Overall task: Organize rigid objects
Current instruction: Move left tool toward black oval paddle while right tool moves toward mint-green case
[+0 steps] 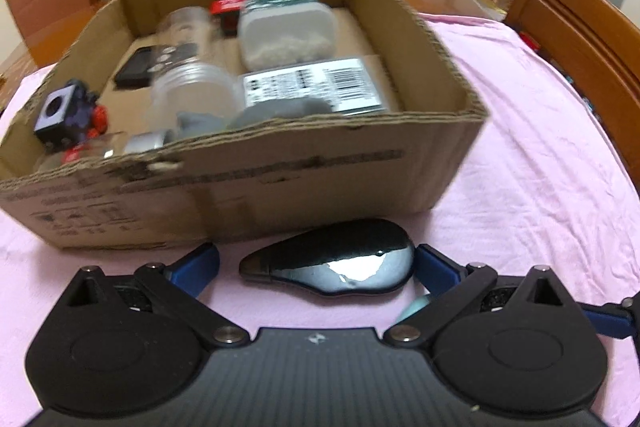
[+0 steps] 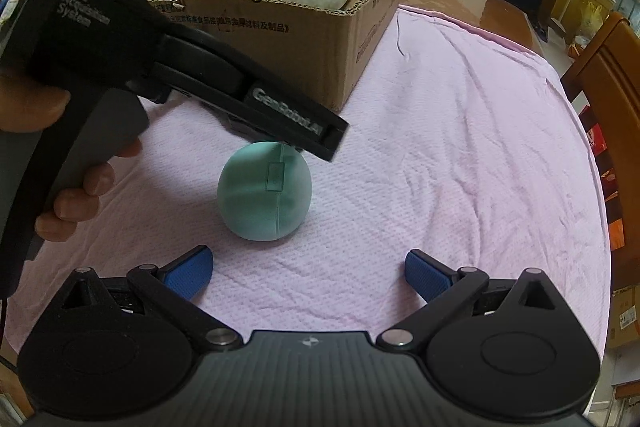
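Left gripper (image 1: 318, 267) is low over the pink cloth (image 1: 540, 187), jaws spread wide around a glossy black teardrop-shaped object (image 1: 332, 267) lying flat on the surface just in front of the box (image 1: 240, 183); neither blue pad looks to be touching it, though motion blur makes that hard to confirm. From the right wrist view I see the left unit angled down and toward the box, a hand (image 2: 68, 187) wrapped on its grip. Right gripper (image 2: 308, 267) sits level and close to the cloth, jaws wide and empty, aimed at a teal ball (image 2: 264, 193) resting just ahead of the pads. The box already holds jars, a white tub, a cube and other blurred bits.
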`<act>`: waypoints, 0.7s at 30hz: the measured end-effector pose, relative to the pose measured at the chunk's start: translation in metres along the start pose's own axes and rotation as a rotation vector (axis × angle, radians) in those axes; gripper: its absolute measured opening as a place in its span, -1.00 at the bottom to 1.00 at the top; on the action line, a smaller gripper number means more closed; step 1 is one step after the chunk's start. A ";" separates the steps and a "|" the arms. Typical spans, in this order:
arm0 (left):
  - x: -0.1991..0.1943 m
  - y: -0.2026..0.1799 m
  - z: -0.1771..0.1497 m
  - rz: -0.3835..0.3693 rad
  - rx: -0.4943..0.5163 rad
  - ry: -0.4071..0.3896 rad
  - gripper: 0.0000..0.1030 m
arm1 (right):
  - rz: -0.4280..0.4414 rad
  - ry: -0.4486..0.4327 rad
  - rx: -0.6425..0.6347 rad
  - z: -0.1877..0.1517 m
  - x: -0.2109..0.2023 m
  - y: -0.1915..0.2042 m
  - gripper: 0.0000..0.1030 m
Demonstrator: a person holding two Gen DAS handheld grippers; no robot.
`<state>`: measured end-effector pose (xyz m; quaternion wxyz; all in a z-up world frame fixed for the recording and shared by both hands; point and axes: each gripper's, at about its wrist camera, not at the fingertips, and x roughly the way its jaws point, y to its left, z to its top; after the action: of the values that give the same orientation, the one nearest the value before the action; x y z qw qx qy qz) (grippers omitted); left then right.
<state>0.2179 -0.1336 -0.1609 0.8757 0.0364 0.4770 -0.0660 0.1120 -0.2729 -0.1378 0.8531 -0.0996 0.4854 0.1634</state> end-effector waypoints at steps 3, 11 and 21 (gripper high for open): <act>-0.003 0.017 -0.004 0.015 -0.019 0.008 0.99 | -0.001 0.002 0.000 0.001 0.001 0.000 1.00; -0.010 0.067 -0.016 0.036 -0.048 0.012 0.99 | -0.001 0.010 0.000 0.005 0.003 -0.001 1.00; -0.013 0.075 -0.016 -0.033 0.060 -0.007 0.99 | -0.004 -0.015 0.004 -0.001 0.002 0.001 1.00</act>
<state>0.2084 -0.0567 -0.1584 0.8746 0.0546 0.4724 -0.0947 0.1120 -0.2723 -0.1395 0.8573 -0.0975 0.4790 0.1614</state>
